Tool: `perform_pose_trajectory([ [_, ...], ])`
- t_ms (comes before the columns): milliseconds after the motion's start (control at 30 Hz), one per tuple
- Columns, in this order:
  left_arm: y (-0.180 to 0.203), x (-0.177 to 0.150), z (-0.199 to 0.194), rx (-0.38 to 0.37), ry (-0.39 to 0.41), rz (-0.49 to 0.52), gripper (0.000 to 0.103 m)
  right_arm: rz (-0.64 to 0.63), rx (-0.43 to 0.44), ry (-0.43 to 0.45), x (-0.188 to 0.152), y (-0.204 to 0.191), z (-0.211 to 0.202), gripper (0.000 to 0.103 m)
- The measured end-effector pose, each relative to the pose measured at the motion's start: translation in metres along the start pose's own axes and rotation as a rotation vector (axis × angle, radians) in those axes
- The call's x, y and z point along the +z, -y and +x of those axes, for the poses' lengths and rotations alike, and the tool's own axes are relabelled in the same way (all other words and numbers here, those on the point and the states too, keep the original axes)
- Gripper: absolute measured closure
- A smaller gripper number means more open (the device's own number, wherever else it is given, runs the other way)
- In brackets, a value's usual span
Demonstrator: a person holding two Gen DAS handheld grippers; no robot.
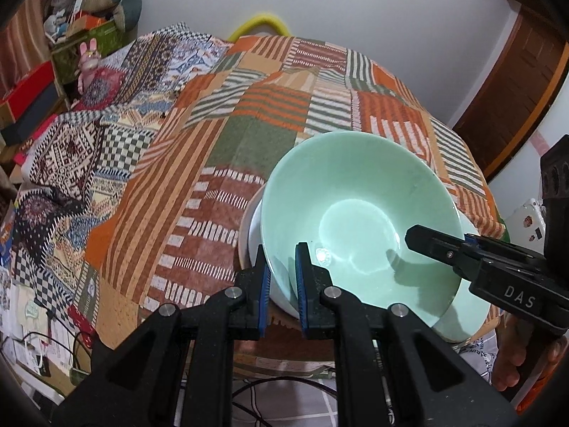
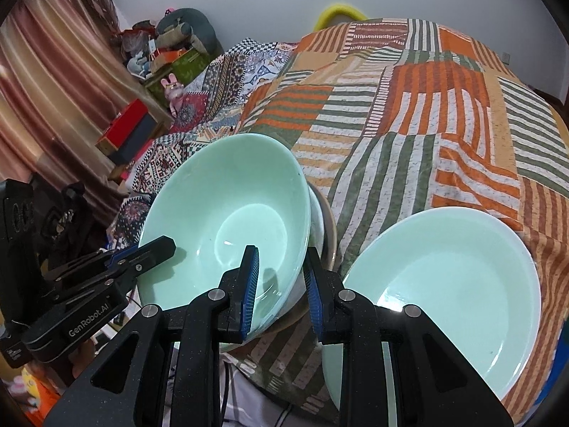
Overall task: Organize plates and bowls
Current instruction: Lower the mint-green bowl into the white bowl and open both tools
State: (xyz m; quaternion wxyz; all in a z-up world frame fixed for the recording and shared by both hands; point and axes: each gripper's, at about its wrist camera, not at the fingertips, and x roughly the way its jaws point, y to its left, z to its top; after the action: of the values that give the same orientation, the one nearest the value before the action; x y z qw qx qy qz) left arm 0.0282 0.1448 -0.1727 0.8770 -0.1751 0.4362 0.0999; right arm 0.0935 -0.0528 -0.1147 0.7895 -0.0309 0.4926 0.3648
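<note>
- Bowl (image 1: 359, 220) sits tilted on a white dish (image 1: 249, 227) at the near edge of the quilt (image 1: 249, 114).
- Left gripper (image 1: 282, 274) and right gripper (image 2: 281, 281) each straddle its rim, jaws narrow, grip uncertain.
- Plate (image 2: 451, 284) lies right of the bowl.

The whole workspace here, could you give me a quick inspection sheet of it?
Surface: table under a striped patchwork cloth.
Job's things: tilted green bowl on a white bowl and a beige dish; green plate to its right.
Clutter: nothing seen on the table.
Grippers: left gripper and right gripper each straddle the green bowl's rim, jaws not closed.
Cables: black cables on the floor.
Surroundings: boxes, plush toys, curtain, wooden door.
</note>
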Motion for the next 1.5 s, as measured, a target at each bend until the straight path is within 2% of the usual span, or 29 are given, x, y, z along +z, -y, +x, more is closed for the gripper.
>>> perform_pose_trajectory([
  [367, -0.011, -0.005, 0.019, 0.018, -0.046, -0.017, 0.091, -0.044, -0.047, -0.023, -0.001, -0.007, 0.014, 0.08],
  [767, -0.02, -0.006, 0.032, 0.027, -0.067, -0.033, 0.09, -0.053, -0.051, -0.046, -0.001, -0.009, 0.024, 0.08],
  [1367, -0.013, -0.006, 0.037, 0.084, -0.056, 0.009, 0.09, -0.072, -0.054, -0.018, 0.0, -0.008, 0.016, 0.078],
  [1500, -0.007, -0.007, 0.037, 0.103, -0.068, 0.056, 0.09, -0.072, -0.056, -0.014, -0.001, -0.009, 0.013, 0.078],
])
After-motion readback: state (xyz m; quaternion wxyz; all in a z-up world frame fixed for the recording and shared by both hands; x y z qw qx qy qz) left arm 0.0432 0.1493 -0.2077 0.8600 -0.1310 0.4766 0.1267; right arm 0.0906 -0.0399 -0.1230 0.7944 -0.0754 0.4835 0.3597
